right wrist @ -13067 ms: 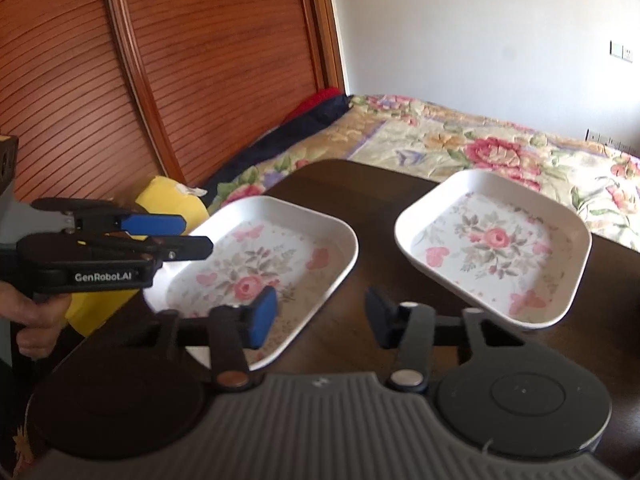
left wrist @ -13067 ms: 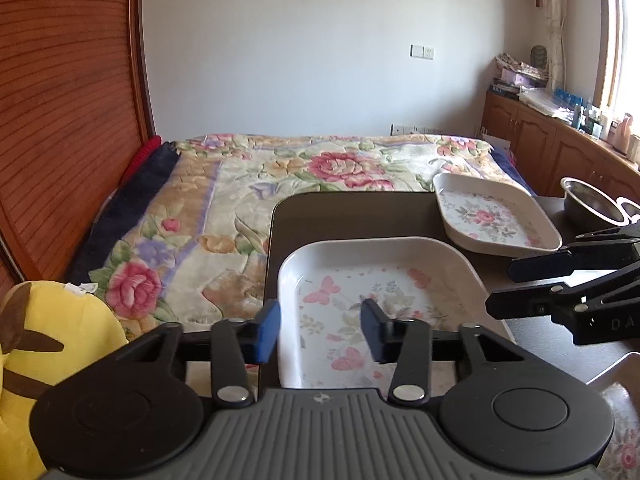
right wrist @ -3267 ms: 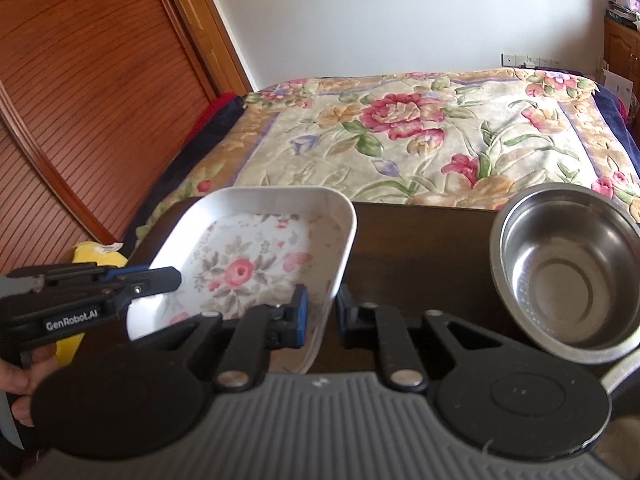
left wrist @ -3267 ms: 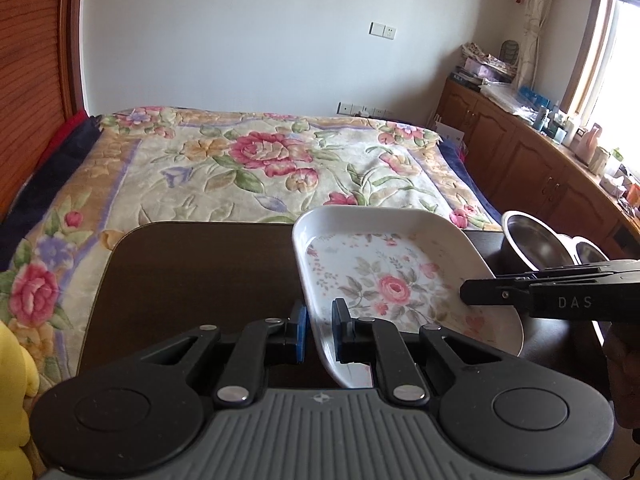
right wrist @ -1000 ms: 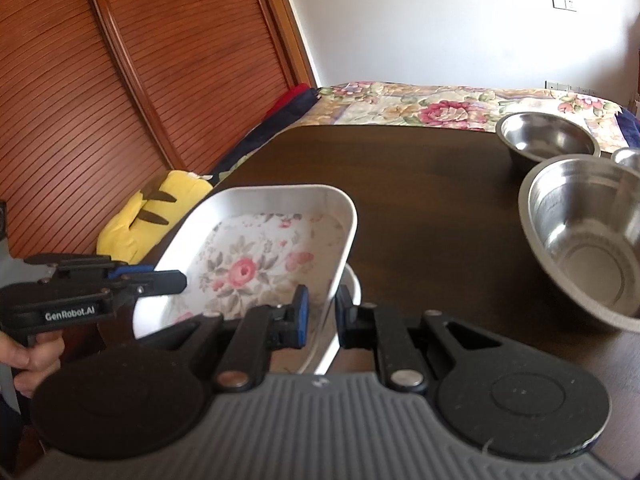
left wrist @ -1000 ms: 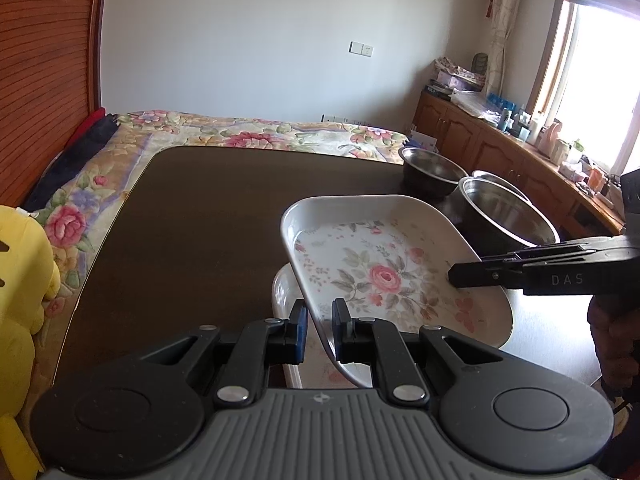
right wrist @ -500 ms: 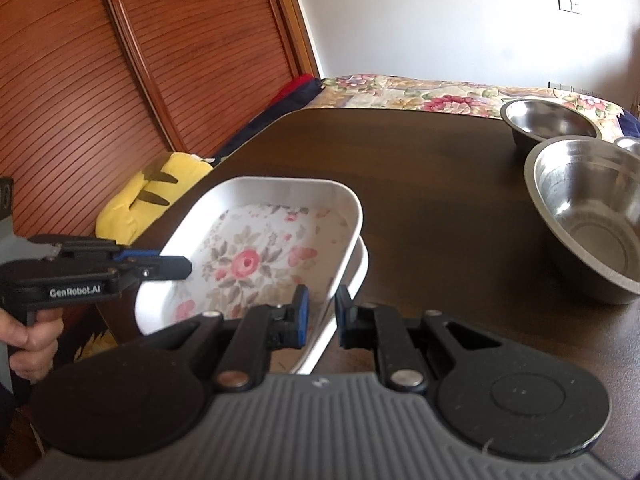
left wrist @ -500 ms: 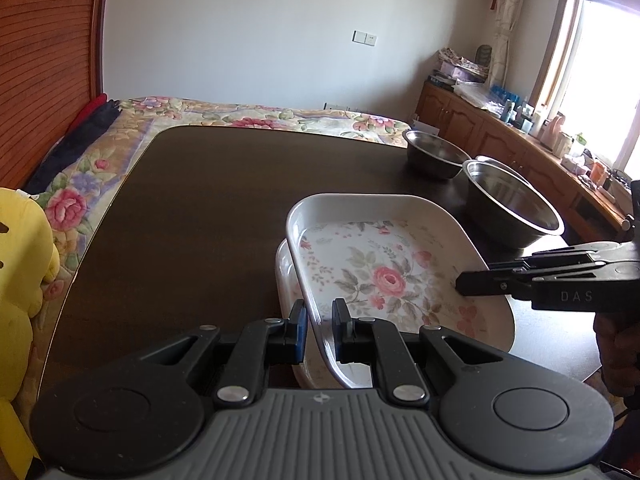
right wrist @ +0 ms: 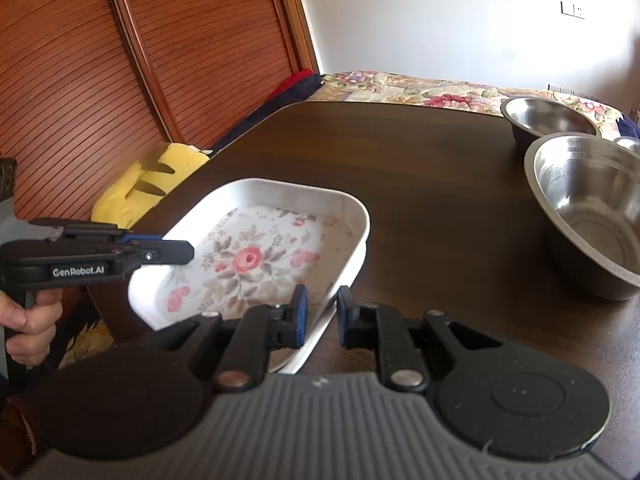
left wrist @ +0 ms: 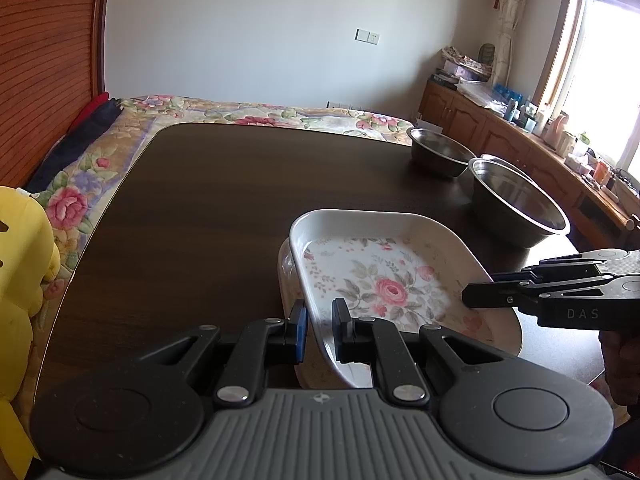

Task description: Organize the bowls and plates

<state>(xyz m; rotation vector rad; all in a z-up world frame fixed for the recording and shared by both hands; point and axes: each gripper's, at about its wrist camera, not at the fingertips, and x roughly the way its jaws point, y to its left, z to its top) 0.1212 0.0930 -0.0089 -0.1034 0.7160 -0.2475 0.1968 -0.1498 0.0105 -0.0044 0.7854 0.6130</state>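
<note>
Left wrist view, nearest: the left gripper (left wrist: 320,330), its blue-padded fingers closed on the near rim of the upper floral plate (left wrist: 394,280). At 3 o'clock the right gripper (left wrist: 476,295) reaches in from the side, pinching that plate's right rim, held by a hand (left wrist: 618,364). The upper plate sits nested in a lower white plate (left wrist: 285,268), whose edge shows at its left; both lie at the near right of the dark table (left wrist: 224,208). At 1 o'clock stands a large steel bowl (left wrist: 516,204), with a smaller steel bowl (left wrist: 438,152) beyond it near the table's far edge. Behind, at 12 o'clock, a floral bedspread (left wrist: 256,116); at 9 o'clock, a yellow plush toy (left wrist: 20,280).

Right wrist view: the right gripper (right wrist: 321,320) straddles the plate rim, blue pads close against it. At 9 o'clock the left gripper (right wrist: 176,251) grips the opposite rim. The large bowl (right wrist: 588,208) is at 2 o'clock.
</note>
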